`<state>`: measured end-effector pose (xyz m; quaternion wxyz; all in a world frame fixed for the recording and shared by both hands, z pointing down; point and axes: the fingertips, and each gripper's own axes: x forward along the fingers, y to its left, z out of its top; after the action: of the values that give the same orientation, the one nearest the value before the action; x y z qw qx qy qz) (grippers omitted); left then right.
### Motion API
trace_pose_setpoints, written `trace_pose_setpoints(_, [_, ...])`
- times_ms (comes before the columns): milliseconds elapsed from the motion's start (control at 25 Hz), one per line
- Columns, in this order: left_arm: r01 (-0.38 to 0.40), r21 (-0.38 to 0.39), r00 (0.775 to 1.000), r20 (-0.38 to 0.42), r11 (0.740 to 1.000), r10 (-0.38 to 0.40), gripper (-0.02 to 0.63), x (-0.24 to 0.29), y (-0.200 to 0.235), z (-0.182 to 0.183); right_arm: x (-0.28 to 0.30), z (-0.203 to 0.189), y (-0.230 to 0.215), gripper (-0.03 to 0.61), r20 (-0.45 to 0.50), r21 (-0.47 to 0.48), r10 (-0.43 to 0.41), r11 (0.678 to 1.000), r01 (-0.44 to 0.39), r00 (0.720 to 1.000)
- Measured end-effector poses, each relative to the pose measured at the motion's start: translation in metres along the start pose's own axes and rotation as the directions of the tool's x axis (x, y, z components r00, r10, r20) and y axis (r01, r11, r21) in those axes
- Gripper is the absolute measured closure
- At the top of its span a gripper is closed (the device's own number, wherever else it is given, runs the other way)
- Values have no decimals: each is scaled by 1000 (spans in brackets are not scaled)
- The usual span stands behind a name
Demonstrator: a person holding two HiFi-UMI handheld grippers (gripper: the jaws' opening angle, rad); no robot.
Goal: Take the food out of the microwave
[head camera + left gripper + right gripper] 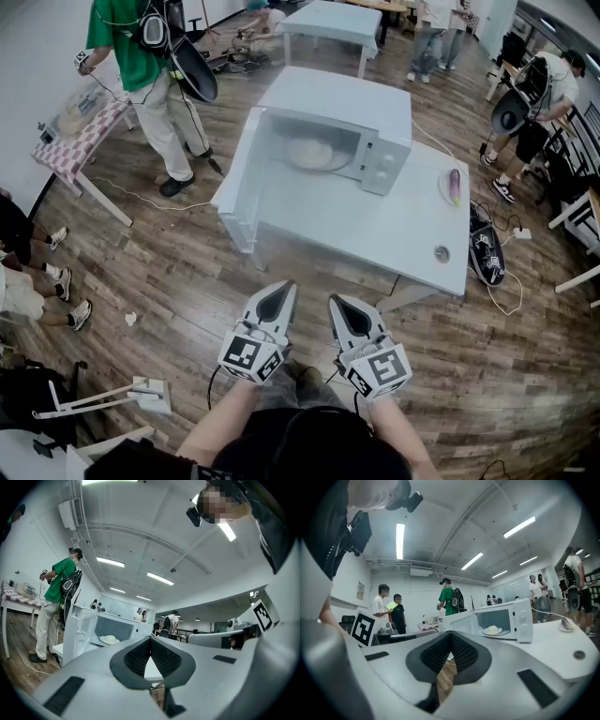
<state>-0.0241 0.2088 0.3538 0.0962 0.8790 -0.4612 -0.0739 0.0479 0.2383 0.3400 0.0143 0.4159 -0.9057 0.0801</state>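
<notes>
A white microwave (380, 141) stands on a white table (375, 239) with its door (236, 178) swung open to the left. Inside, a pale domed piece of food (309, 150) lies on a plate. My left gripper (286, 289) and right gripper (336, 302) hang side by side over the floor, short of the table's front edge, both shut and empty. In the left gripper view the shut left gripper (150, 639) points level, with the food (110, 639) far ahead to its left. In the right gripper view the right gripper (451, 635) is shut, with the food (492, 629) ahead to its right.
A purple vegetable on a small plate (454, 185) and a small round object (442, 253) lie on the table's right side. A person in a green shirt (141, 66) stands at the back left by a checked table (80, 136). Cables trail over the wooden floor.
</notes>
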Motion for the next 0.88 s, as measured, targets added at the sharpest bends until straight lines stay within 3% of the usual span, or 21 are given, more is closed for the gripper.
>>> trace_pose_setpoints(200, [5, -25, 1000, 1, 1000, -5, 604, 5, -11, -7, -3, -4, -7, 565, -9, 13, -10, 1000, 10, 1000])
trace_pose_setpoints(560, [2, 42, 1000, 21, 999, -3, 604, 34, -14, -16, 12, -20, -37, 566, 3, -23, -77, 997, 77, 997])
trace_pose_setpoints(720, [-31, 43, 999, 8, 999, 31, 604, 39, -13, -25, 18, -16, -42, 565, 0, -72, -74, 995, 74, 997])
trace_pose_setpoints(880, [-74, 51, 997, 10, 996, 73, 603, 42, -10, -27, 19, -12, -51, 565, 17, -50, -83, 995, 84, 996])
